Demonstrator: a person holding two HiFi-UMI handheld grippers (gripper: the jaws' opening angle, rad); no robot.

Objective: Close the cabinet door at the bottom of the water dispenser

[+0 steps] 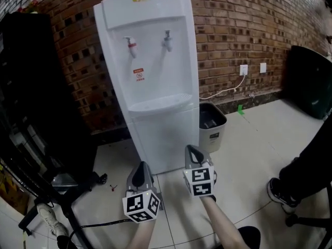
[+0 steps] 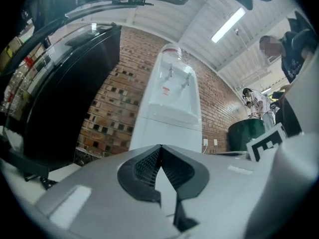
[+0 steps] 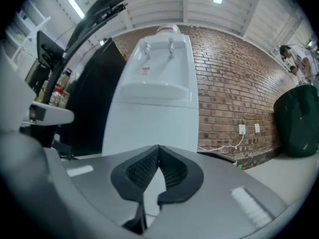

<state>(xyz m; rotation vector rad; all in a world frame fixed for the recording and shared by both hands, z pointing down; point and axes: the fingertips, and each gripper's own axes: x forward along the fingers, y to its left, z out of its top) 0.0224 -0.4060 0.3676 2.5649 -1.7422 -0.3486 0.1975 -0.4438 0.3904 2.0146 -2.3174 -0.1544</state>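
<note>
A white water dispenser [image 1: 150, 61] stands against the brick wall, with a red tap and a grey tap above a drip shelf. Its bottom cabinet door [image 1: 163, 136] sits flush with the body, shut. My left gripper [image 1: 140, 178] hangs just in front of the door's lower left, its tips meeting with nothing between them. My right gripper [image 1: 193, 153] is by the door's lower right edge, also shut and empty. Both gripper views look up at the dispenser [image 2: 169, 108] [image 3: 154, 108] past closed jaws, the left gripper [image 2: 160, 148] and the right gripper [image 3: 158, 148].
A grey waste bin [image 1: 211, 126] stands right of the dispenser, below a wall socket with a white cable [image 1: 243, 70]. A black cabinet [image 1: 31, 87] and a stand's legs [image 1: 57, 201] fill the left. A person's shoe and leg [image 1: 290, 185] are at the right on the tiled floor.
</note>
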